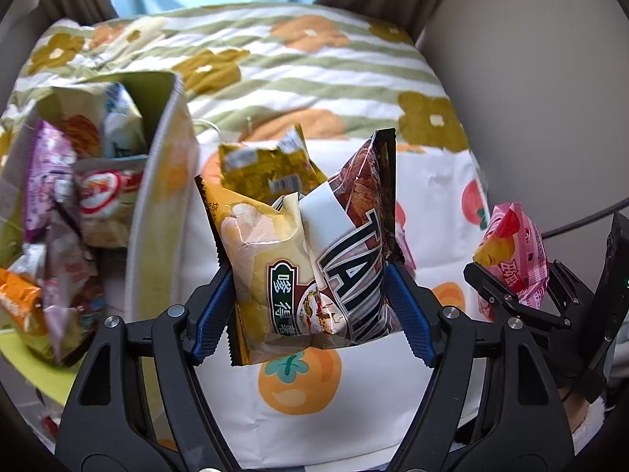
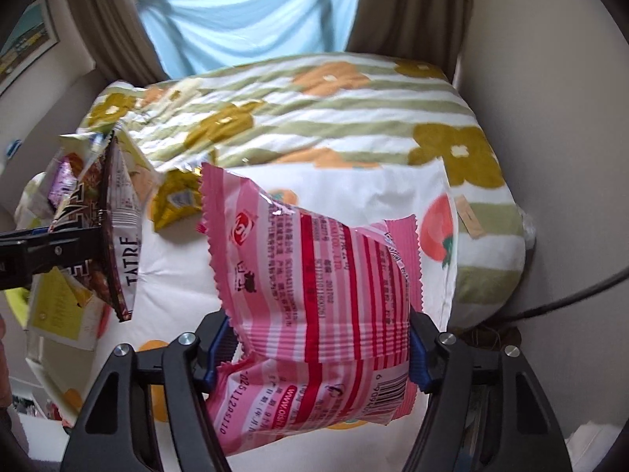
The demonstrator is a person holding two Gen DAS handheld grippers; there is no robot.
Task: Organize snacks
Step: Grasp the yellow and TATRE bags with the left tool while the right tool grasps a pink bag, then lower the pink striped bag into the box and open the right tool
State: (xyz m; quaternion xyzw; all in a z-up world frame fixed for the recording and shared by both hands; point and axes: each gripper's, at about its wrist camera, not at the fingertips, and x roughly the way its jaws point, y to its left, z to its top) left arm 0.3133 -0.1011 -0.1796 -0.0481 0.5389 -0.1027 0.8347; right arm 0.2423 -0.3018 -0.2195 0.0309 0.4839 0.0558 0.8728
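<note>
My left gripper [image 1: 310,299] is shut on two packets held side by side above the bed: a tan snack packet [image 1: 267,259] and a dark brown packet [image 1: 361,236]. It shows at the left of the right wrist view [image 2: 78,244], with the brown packet [image 2: 118,236]. My right gripper [image 2: 314,350] is shut on a pink striped snack packet [image 2: 314,283], which shows at the right of the left wrist view [image 1: 515,251]. An open box [image 1: 161,181] at the left holds several snack packets. A yellow-green packet [image 1: 271,169] lies on the bed beyond my left gripper.
A white sheet with orange fruit prints [image 1: 432,188] covers the near bed. A striped flower blanket [image 2: 314,118] lies behind it. Curtains and a blue cloth [image 2: 251,11] hang at the back. A wall and a dark cable [image 2: 570,295] are at the right.
</note>
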